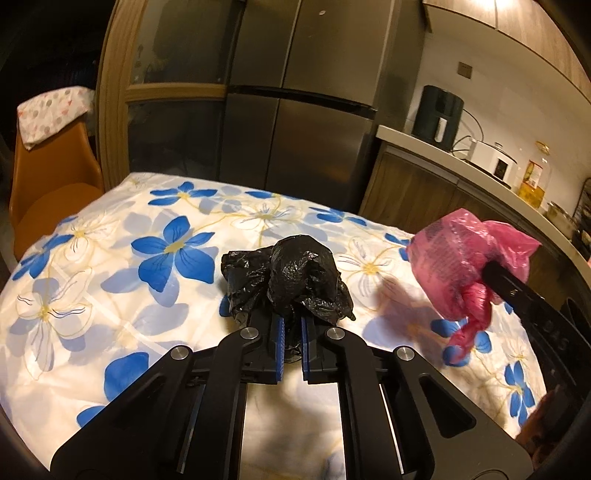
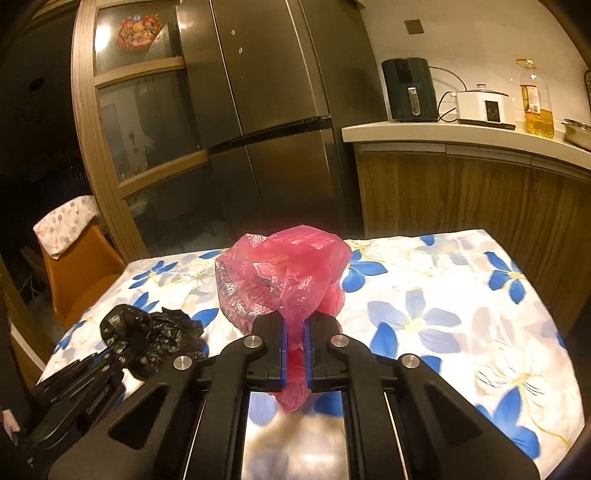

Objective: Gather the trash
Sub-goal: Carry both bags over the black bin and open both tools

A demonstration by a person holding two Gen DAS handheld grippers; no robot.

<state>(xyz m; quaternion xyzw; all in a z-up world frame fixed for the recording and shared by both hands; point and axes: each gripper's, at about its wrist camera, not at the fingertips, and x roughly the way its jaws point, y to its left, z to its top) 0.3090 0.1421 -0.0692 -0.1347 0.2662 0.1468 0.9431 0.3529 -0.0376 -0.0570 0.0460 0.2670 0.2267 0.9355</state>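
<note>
A steel refrigerator (image 1: 299, 110) fills the upper centre of both views, with a wood-framed glass cabinet (image 2: 122, 122) at its left, where only the right wrist view catches a colourful sticker (image 2: 138, 29) in the upper left. Below, the table under a white tablecloth with blue flowers (image 1: 147, 258) spans the lower half of each frame. A counter (image 2: 461, 134) runs along the upper right; the right wrist view shows it level and plainly, carrying a dark air fryer (image 2: 408, 90), a white cooker (image 2: 485, 107), an oil bottle (image 2: 535, 103) and a metal bowl (image 2: 576, 129) at the frame edge, while the left wrist view squeezes these toward the right rim. An orange chair (image 1: 48, 177) with a dotted cloth (image 1: 51, 110) over its back sits at the left of both views. The left gripper (image 1: 291, 325), low centre in its own view, is clamped on a crumpled black trash bag (image 1: 295, 277) above the cloth; from the right wrist view that bag (image 2: 147, 336) appears lower left. The right gripper (image 2: 294, 339) pinches the twisted neck of a pink trash bag (image 2: 284, 273), whose bulk rises at frame centre; the left wrist view shows it (image 1: 454, 266) held at the right edge, its tail dangling.
</note>
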